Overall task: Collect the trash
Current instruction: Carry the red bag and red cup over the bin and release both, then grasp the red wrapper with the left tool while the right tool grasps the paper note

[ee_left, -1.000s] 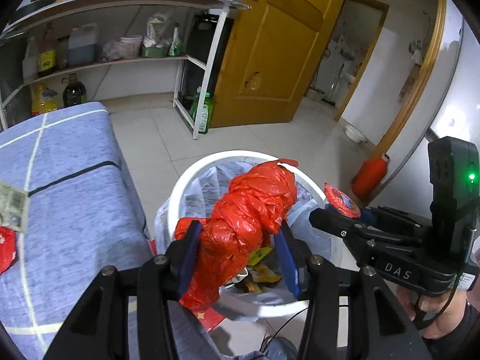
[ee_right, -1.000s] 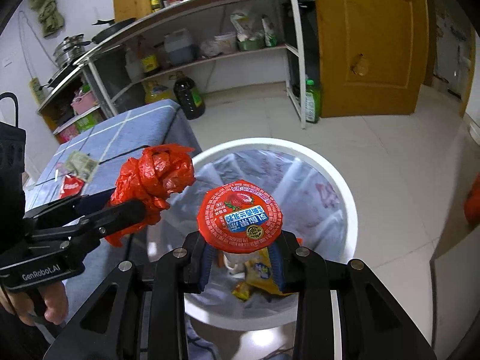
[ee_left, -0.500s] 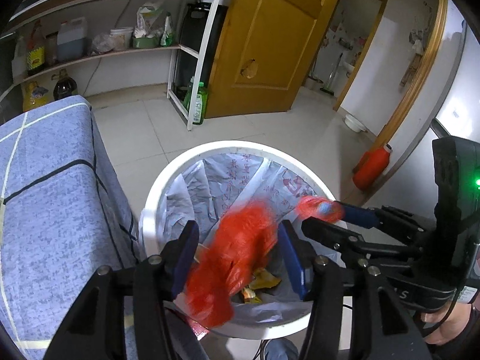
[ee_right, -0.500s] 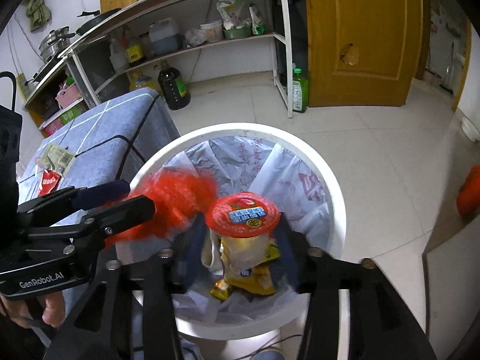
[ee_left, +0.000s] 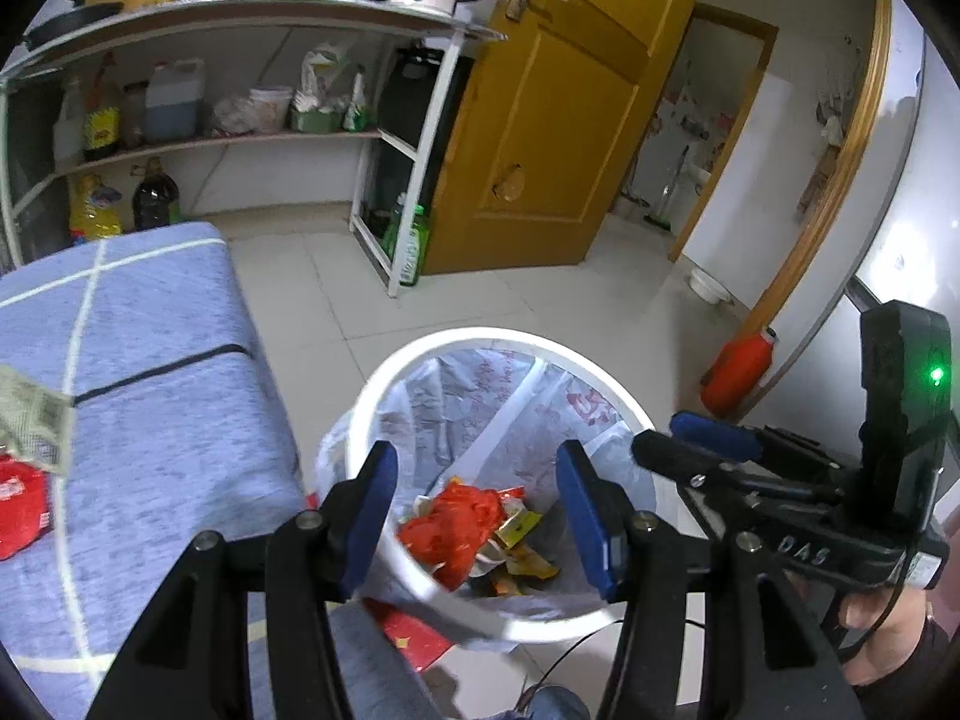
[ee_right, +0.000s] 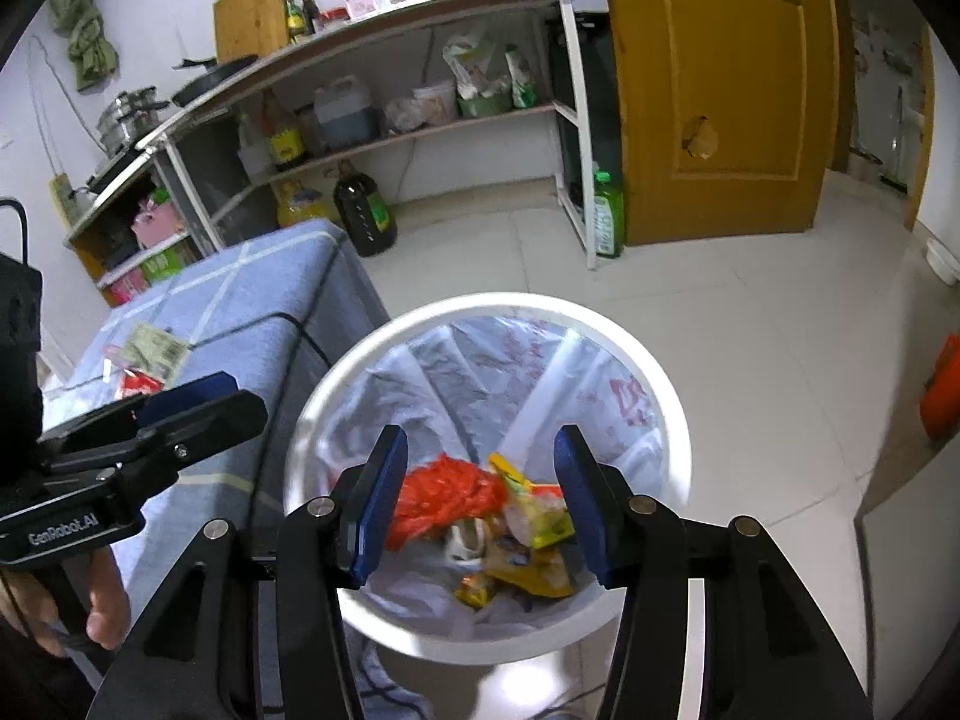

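Note:
A white round bin (ee_left: 480, 337) (ee_right: 510, 303) with a clear liner stands on the floor beside the blue-clothed table (ee_left: 150, 420). At its bottom lie a crumpled red plastic bag (ee_left: 456, 525) (ee_right: 444, 492) and yellow wrappers (ee_right: 540, 522). My left gripper (ee_left: 474, 480) hangs open over the bin with nothing between its blue pads. My right gripper (ee_right: 480, 468) is open above the bin too, and empty. Each gripper shows at the edge of the other's view: left gripper (ee_right: 198, 402), right gripper (ee_left: 690, 444). On the table remain a red packet (ee_left: 21, 507) (ee_right: 138, 384) and a printed paper (ee_left: 30, 420) (ee_right: 153, 348).
A white shelf rack (ee_left: 420, 138) with bottles and jugs stands behind, next to a brown wooden door (ee_left: 540, 120). A green bottle (ee_left: 411, 240) sits by the rack's leg. A red canister (ee_left: 735, 369) rests on the tiled floor at the right wall.
Both grippers opened. The red bag fell from the left one and the red-lidded cup from the right one into the bin.

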The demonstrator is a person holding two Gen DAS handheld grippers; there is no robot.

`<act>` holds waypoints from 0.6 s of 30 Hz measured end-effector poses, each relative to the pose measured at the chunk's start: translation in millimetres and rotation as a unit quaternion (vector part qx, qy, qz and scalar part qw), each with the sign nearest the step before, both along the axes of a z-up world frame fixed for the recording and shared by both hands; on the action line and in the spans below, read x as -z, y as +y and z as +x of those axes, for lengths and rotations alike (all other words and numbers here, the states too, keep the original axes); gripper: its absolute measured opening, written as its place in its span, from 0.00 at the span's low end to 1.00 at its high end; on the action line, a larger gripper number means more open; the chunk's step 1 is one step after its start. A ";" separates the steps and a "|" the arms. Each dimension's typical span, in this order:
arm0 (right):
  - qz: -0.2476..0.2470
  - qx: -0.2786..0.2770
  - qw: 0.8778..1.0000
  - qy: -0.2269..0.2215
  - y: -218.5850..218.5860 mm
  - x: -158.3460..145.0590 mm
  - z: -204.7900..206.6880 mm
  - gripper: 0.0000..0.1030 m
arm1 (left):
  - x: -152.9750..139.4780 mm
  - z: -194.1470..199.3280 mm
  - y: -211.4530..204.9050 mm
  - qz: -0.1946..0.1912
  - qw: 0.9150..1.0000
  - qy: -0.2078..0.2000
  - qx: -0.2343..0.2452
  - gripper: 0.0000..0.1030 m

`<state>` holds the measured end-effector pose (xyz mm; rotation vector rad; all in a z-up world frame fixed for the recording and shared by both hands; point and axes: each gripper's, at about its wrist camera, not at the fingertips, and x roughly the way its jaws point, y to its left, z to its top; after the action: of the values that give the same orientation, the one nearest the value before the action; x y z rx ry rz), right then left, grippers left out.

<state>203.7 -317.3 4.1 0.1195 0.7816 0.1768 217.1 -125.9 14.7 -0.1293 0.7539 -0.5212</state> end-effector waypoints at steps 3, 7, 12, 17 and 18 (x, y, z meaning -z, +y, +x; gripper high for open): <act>0.007 -0.019 1.000 -0.018 12.1 -12.7 -9.0 0.50 | -7.5 -10.3 17.3 0.001 1.000 -0.011 -0.013 0.55; 0.013 -0.049 0.998 -0.038 33.9 -26.5 -20.7 0.50 | -16.7 -26.9 45.1 0.003 0.999 -0.027 -0.034 0.55; 0.013 -0.092 0.994 -0.058 66.8 -38.0 -32.1 0.50 | -25.0 -45.0 80.5 0.010 0.997 -0.044 -0.065 0.55; 0.009 -0.126 0.990 -0.060 101.1 -41.8 -31.1 0.50 | -28.1 -57.8 117.3 0.019 0.993 -0.054 -0.102 0.55; 0.008 -0.135 0.989 -0.059 110.1 -42.1 -29.6 0.50 | -27.7 -59.7 126.4 0.019 0.992 -0.054 -0.110 0.55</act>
<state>174.0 -207.2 46.2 0.0183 0.6765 0.4434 157.5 0.5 42.4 -0.1458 0.6336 -0.3015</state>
